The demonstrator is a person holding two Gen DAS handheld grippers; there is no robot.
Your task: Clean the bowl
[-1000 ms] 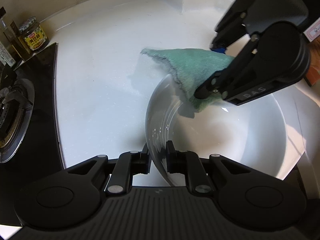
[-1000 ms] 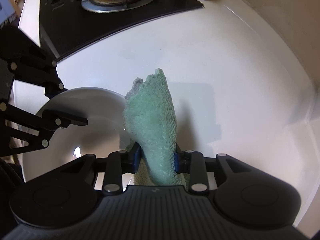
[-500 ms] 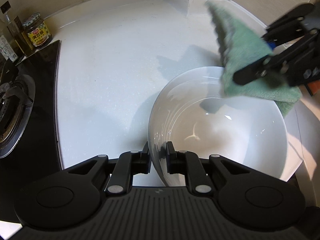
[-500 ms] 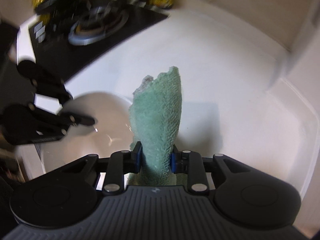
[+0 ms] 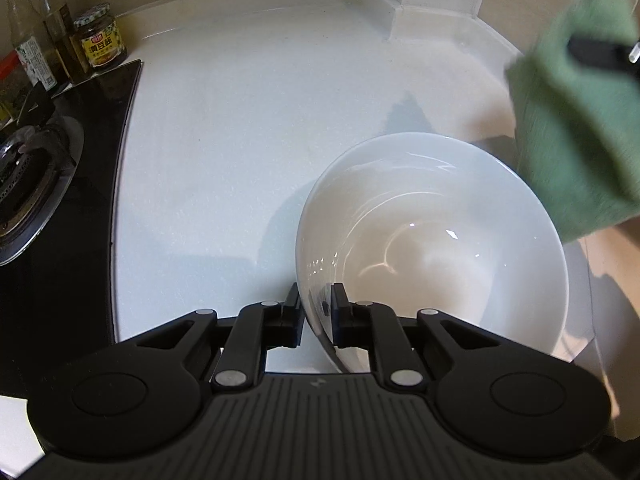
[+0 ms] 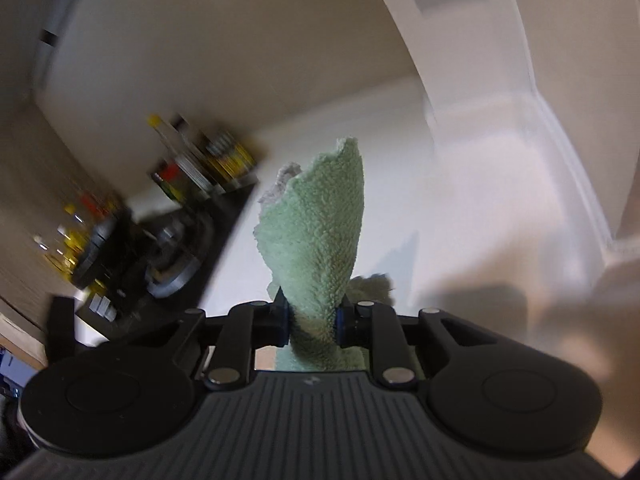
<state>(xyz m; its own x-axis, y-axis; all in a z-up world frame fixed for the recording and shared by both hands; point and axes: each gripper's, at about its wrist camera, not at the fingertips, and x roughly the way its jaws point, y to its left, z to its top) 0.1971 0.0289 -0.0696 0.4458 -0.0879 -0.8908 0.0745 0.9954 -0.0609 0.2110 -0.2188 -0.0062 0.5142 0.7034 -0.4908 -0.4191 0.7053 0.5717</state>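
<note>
- the white ceramic bowl (image 5: 432, 248) sits on the white countertop (image 5: 240, 140), near its front edge and to the right of the black gas hob (image 5: 44, 184); it leans a little toward the left wrist camera, so its inside faces up and forward.
- the left gripper (image 5: 316, 312) is clenched on the bowl's near rim, one finger outside the wall and one inside. that pinch probably serves to steady the bowl and keep it tilted, so it cannot slide or spin under a wiping stroke.
- the right gripper (image 6: 310, 320) grasps a green terry cloth (image 6: 316, 240), and its jaws are closing tighter on the bunched fabric. the cloth stands up ahead of the fingers like a stiff wad, with more of it hanging below.
- in the left wrist view the same cloth is a blurred green mass at the right edge, above and beyond the bowl's far rim, not touching it. the right wrist view is smeared and looks across the counter toward the wall and the condiment bottles (image 6: 208, 160), not down into the bowl.
- the bowl's inside looks glossy, with no visible residue, so the wiping seems largely done.
- holding the cloth clear of the bowl suits either setting it aside or re-gripping it for another pass.
</note>
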